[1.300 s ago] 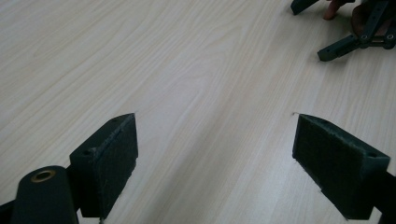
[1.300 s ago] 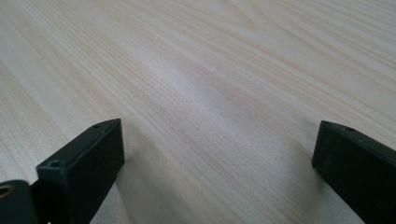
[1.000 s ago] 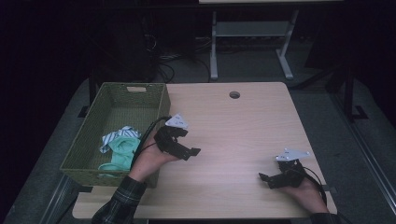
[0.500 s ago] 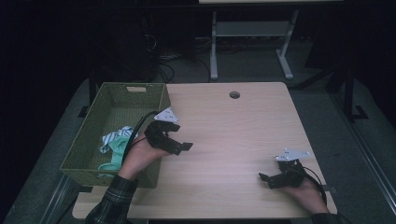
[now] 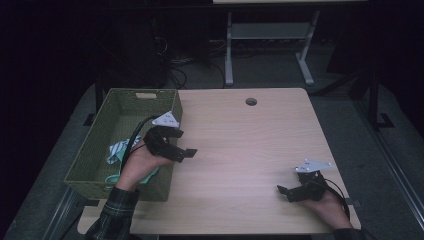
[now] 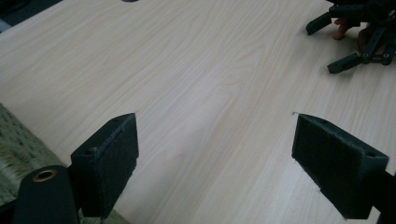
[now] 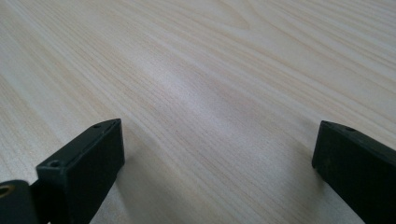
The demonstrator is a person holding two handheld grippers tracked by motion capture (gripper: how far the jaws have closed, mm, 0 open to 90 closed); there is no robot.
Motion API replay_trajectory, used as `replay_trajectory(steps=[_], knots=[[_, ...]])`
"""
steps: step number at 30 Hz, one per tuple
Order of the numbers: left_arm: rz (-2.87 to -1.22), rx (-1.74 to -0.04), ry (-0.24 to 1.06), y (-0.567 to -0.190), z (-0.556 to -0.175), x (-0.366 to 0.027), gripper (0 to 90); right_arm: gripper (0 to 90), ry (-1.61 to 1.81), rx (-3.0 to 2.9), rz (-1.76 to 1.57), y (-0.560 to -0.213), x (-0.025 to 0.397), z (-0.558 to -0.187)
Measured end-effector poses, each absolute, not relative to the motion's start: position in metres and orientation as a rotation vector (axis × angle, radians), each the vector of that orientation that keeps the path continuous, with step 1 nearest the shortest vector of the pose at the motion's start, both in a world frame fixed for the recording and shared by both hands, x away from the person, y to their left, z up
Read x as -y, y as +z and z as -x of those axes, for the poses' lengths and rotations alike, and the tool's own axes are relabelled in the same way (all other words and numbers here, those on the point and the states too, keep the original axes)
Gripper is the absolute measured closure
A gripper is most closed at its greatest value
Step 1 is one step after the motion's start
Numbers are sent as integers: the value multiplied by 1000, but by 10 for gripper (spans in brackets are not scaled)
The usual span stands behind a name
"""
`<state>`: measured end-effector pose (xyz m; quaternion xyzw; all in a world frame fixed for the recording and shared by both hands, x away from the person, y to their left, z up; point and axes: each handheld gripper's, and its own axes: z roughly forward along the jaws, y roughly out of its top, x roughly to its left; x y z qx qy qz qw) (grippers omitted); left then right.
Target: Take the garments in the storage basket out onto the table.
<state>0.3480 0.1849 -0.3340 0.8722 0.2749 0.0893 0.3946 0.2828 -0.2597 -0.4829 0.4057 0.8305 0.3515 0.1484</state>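
A green woven basket (image 5: 89, 161) stands on the left end of the light wooden table (image 5: 250, 145). Inside it lie a white striped cloth (image 5: 117, 149) and a teal cloth (image 5: 151, 175). My left gripper (image 5: 184, 144) is held above the basket's right wall, pointing out over the table. In the left gripper view its jaws are wide apart with nothing between them (image 6: 215, 158). My right gripper (image 5: 283, 193) rests low on the table near the front right corner, also open and empty (image 7: 215, 163). It appears far off in the left gripper view (image 6: 355, 32).
A round cable hole (image 5: 251, 101) is near the table's far edge. Bare wood lies between the two grippers. Behind the table are a white metal stand (image 5: 265, 35) and cables on the dark floor.
My left gripper has moved left and away from the person, from over the table to above the basket's right wall. The right gripper has stayed still.
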Motion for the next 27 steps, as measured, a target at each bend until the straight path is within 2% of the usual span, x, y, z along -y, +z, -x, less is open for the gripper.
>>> replay_trajectory(steps=[27], knots=[[-2170, -825, 298, -326, -351, -237, 144, 19, 1011, -2388, -1168, -483, 260, -283]])
